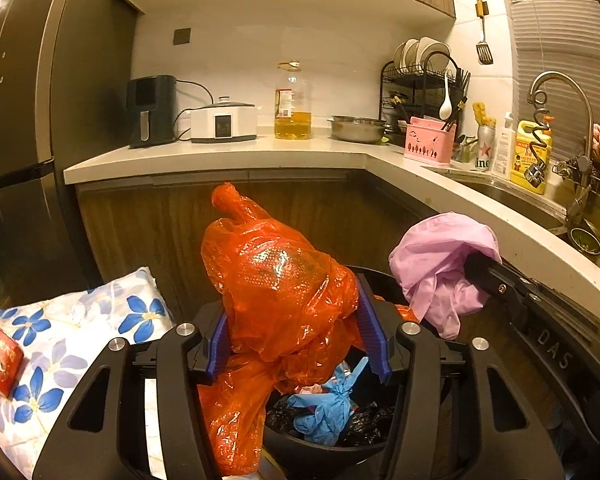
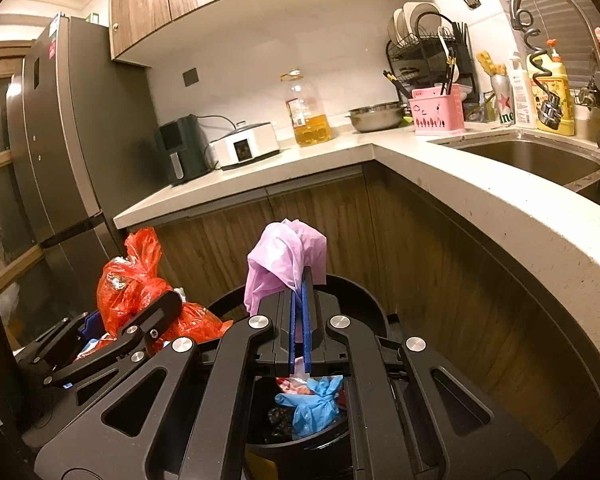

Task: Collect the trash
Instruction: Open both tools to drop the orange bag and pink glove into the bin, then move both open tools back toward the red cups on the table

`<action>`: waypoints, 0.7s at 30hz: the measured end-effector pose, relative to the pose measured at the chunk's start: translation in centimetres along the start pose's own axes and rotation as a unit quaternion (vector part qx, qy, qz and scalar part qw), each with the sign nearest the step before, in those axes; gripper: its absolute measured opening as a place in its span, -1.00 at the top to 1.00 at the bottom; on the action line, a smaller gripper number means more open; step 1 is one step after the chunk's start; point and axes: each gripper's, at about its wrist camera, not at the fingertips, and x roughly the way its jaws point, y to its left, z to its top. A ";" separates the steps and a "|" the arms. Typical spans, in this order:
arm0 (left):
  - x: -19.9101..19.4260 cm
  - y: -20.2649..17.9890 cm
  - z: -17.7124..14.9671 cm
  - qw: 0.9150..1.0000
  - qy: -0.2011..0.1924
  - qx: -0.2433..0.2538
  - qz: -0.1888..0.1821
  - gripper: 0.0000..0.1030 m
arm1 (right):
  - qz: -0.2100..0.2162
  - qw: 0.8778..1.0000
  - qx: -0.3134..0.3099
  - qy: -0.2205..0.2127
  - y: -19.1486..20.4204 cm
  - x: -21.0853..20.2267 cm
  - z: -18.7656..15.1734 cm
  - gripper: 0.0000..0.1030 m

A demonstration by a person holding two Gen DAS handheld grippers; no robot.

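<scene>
Left gripper: I'm holding my left gripper over the bin, and the orange plastic bag is bulging up between its blue pads, which are standing partway apart. Whether they are still pressing on the plastic, I cannot tell from here.
Right gripper: my right gripper is pinching a bunch of lilac plastic bag, its blue pads nearly together with the thin film sandwiched between them.
Orange bag: it's standing tall in my left view, its knotted top pointing at the cabinet doors, its lower folds spilling down over the bin's near left edge.
Lilac bag: it's draping over my right fingertips, hanging above the far rim of the bin.
Trash bin: the black round trash bin is sitting on the floor against the wooden cabinet front, right under both grippers.
Inside the bin: I'm seeing a knotted blue glove lying on crumpled black plastic.
To my left: a floral cloth is lying beside the bin with a red packet on it.
Counter: the oil bottle, steel bowl and pink utensil caddy are sitting well apart from my work, up on the white countertop.
</scene>
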 end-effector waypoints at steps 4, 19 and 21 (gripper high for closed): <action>0.2 0.2 -0.2 1.000 0.003 -0.007 -0.001 -0.23 | -0.002 1.000 -0.001 0.006 -0.2 0.5 0.0 0.93; -0.8 3.2 -0.9 0.998 0.000 -0.047 0.036 -0.72 | -0.017 0.999 -0.001 0.032 -0.7 1.8 -0.9 0.22; -1.2 3.7 -1.3 0.998 0.002 -0.051 0.044 -0.73 | -0.020 0.999 -0.004 0.031 -0.6 1.6 -1.0 0.06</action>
